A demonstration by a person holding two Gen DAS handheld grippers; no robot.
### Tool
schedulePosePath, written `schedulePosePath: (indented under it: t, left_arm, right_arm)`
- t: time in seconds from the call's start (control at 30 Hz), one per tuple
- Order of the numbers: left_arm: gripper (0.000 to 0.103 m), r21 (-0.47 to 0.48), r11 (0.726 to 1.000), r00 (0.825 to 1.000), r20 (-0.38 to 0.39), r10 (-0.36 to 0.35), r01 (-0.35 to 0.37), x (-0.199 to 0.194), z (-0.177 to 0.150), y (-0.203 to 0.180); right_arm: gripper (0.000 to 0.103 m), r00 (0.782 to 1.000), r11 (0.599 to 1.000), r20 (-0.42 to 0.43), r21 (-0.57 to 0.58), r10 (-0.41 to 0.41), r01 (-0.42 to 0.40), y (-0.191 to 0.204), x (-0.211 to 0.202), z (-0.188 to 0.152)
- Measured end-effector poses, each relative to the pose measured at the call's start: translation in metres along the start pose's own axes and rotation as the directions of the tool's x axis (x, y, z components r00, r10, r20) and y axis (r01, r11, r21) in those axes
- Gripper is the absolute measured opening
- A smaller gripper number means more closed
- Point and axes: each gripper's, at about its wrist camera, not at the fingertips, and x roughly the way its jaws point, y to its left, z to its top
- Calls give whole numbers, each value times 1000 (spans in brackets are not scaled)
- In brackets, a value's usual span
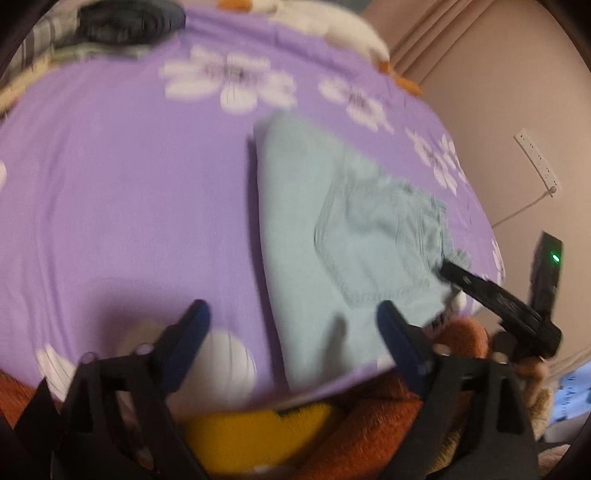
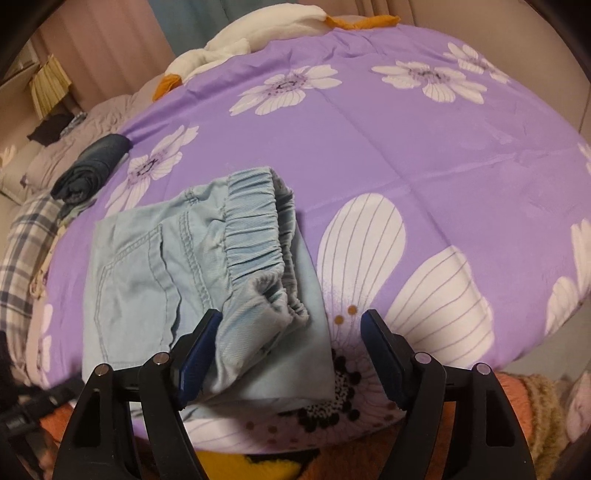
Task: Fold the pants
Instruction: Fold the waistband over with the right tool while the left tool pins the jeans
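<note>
Light blue pants (image 1: 332,236) lie folded on a purple flowered bedsheet (image 1: 129,184). In the right wrist view the pants (image 2: 155,273) show a back pocket and the elastic waistband (image 2: 255,229) folded on top. My left gripper (image 1: 291,325) is open and empty above the pants' near left edge. My right gripper (image 2: 291,339) is open, its jaws standing either side of the waistband corner. In the left wrist view the right gripper (image 1: 448,269) has its tip at the pants' right edge.
A dark rolled garment (image 2: 92,166) and plaid cloth (image 2: 26,251) lie at the sheet's left. A white and orange plush (image 2: 258,33) lies at the far side. An orange and yellow blanket (image 1: 258,435) lies in front. A wall with a power strip (image 1: 539,162) stands at the right.
</note>
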Motion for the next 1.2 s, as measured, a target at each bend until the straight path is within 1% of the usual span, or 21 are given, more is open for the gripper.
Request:
schedulePosePath:
  t: [0.07,0.1,0.13,0.23,0.27,0.3,0.37,0.43,0.47,0.57,0.67,0.8,0.83,0.87,0.9,0.93,0.97,1.0,1.03,1.13,1.2]
  left_arm:
    - [99,15,1000,1000,14,-4,4,5,10,-1]
    - [99,16,1000,1000,2,-17,17,10,13,0]
    - [99,11,1000,999,-24,-26,26,19,18,0]
    - [97,9,1000,998,-58,-20,20,35,27,3]
    - [96,13,1000,997,-75,-18,19,43,29,1]
    - [93,16,1000,996,-85,-24,26,45,30,0]
    - [87,4,999,992,-121,-44,45,56,31,0]
    - [86,11,1000,993,-119,-20,21,60,31,-2]
    - [86,34,999,994,-112,-5,9,60,30,-6]
    - [86,82,996,993,-109,35,-26,65,28,-13]
    - [85,96,995,994,-103,47,-37,67,28,-13]
    - [66,88,996,995,-91,44,-36,68,31,-12]
    - [62,83,996,995,-91,32,-24,69,32,-11]
    - [61,77,997,996,-91,25,-18,69,32,-11]
    - [56,72,997,996,-88,24,-17,70,32,-11]
    - [49,73,997,996,-87,23,-17,69,32,-12]
    - [46,82,996,996,-83,30,-23,69,31,-13]
    - [38,92,995,996,-83,31,-23,67,31,-16]
    - [33,106,994,996,-81,31,-22,66,31,-18]
    - [29,104,994,997,-68,33,-26,60,32,-22]
    - [28,112,993,998,-56,39,-32,54,33,-26]
  right_arm:
    - [83,998,999,28,0,52,-52,-1,-8,2]
    - [92,993,994,47,8,105,-105,-4,-12,5]
    - [96,990,992,52,11,127,-128,-5,-12,7]
    - [96,981,981,35,24,191,-192,-10,-4,16]
    - [96,965,964,13,45,262,-263,-15,4,19]
    - [96,956,954,-11,69,294,-292,-18,10,20]
    - [96,950,947,-52,109,309,-302,-26,23,21]
    - [96,949,949,-88,124,301,-290,-31,37,22]
    - [96,944,945,-108,135,313,-297,-33,44,23]
    - [96,939,943,-108,99,327,-317,-26,44,25]
    - [96,920,927,-122,99,372,-362,-21,54,29]
    - [95,911,921,-139,56,389,-385,-7,60,33]
    - [91,913,924,-143,39,383,-381,-4,61,33]
    - [89,917,928,-148,14,370,-373,0,60,32]
    - [86,928,937,-147,-20,343,-349,7,60,30]
    - [79,936,943,-144,-40,322,-330,8,60,28]
    - [75,945,950,-140,-61,295,-305,11,59,27]
    - [67,952,955,-134,-78,275,-287,14,57,26]
    - [60,954,955,-128,-88,270,-282,15,55,24]
    - [45,949,952,-109,-53,295,-302,11,47,24]
    - [41,944,945,-92,-45,318,-323,10,40,25]
